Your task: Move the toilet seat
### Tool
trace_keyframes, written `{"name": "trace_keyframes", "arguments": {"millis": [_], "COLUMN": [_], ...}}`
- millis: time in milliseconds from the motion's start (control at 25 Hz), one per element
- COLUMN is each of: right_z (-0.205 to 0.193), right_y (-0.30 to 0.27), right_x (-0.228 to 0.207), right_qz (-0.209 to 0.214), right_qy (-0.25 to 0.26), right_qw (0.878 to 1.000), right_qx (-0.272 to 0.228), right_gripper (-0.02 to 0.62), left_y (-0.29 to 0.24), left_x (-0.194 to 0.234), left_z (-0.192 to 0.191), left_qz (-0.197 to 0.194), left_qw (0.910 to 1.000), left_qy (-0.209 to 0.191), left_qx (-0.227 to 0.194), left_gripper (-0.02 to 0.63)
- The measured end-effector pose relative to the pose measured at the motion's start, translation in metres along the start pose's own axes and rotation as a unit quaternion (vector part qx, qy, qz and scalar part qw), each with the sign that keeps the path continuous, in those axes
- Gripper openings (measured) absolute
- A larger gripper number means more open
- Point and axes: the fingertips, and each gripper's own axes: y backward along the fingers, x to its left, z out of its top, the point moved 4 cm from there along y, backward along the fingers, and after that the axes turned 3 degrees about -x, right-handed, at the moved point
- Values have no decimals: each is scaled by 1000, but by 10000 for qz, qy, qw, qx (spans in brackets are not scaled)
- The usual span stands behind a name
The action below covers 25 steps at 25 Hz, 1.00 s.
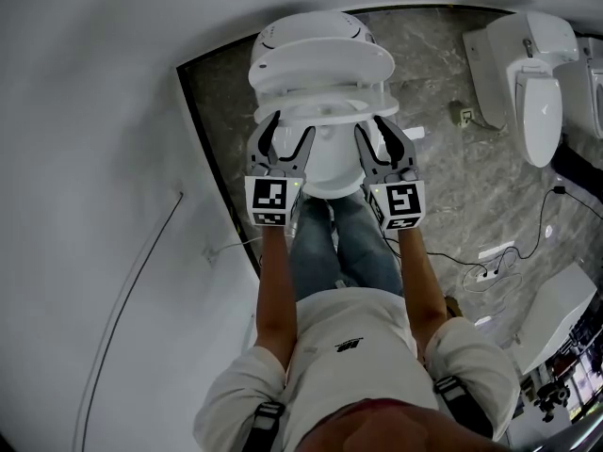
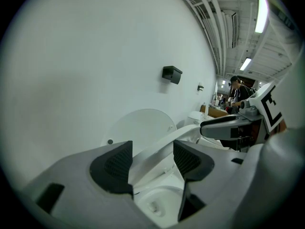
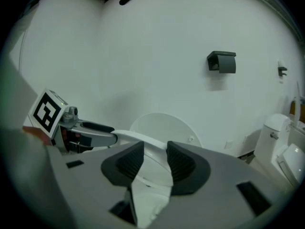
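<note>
The white toilet seat (image 1: 320, 67) stands tilted up off the bowl (image 1: 328, 153), in front of the raised round lid (image 2: 138, 125). My left gripper (image 1: 288, 130) grips the seat's left side: the seat (image 2: 157, 149) runs between its dark ribbed pads (image 2: 116, 163). At the seat's right side my right gripper (image 1: 375, 128) is shut on the ring as well. In the right gripper view the seat (image 3: 151, 157) fills the gap between the pads (image 3: 183, 163), and the left gripper (image 3: 90, 130) shows across the ring. The bowl's inside (image 2: 155, 204) lies open below.
A white wall stands behind and left of the toilet, with a black holder (image 3: 221, 62) on it. Other white toilets (image 1: 528, 83) stand at the right on the marble floor. Cables and a power strip (image 1: 490, 262) lie at the right. A person (image 2: 238, 92) stands far back.
</note>
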Motion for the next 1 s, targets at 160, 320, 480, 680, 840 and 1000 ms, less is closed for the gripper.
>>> {"name": "trace_keyframes", "arguments": {"millis": [160, 320, 480, 680, 840, 1000], "right_z": [5, 6, 9, 12, 16, 18], "right_y": [-5, -10, -14, -20, -24, -29], "right_x": [-2, -2, -5, -8, -10, -9], "right_qz": [16, 29, 48, 89, 119, 152], "right_qy": [11, 29, 43, 66, 92, 130], "right_qw": [10000, 10000, 9999, 9999, 9998, 9997], "right_qx": [-20, -57, -79, -102, -123, -143], "right_gripper": [170, 170, 170, 170, 170, 170], "left_y": [-4, -7, -11, -16, -19, -21], "left_x": [4, 10, 12, 16, 18, 23], "left_z": [5, 5, 7, 10, 12, 14], "left_qz": [39, 86, 117, 183, 219, 282], "left_qw": [10000, 9999, 9999, 9997, 9996, 9994], "left_qy": [-7, 1, 6, 23, 40, 44], "left_qx": [-11, -70, -110, -153, -148, -210], "left_gripper": [284, 281, 279, 278, 278, 278]}}
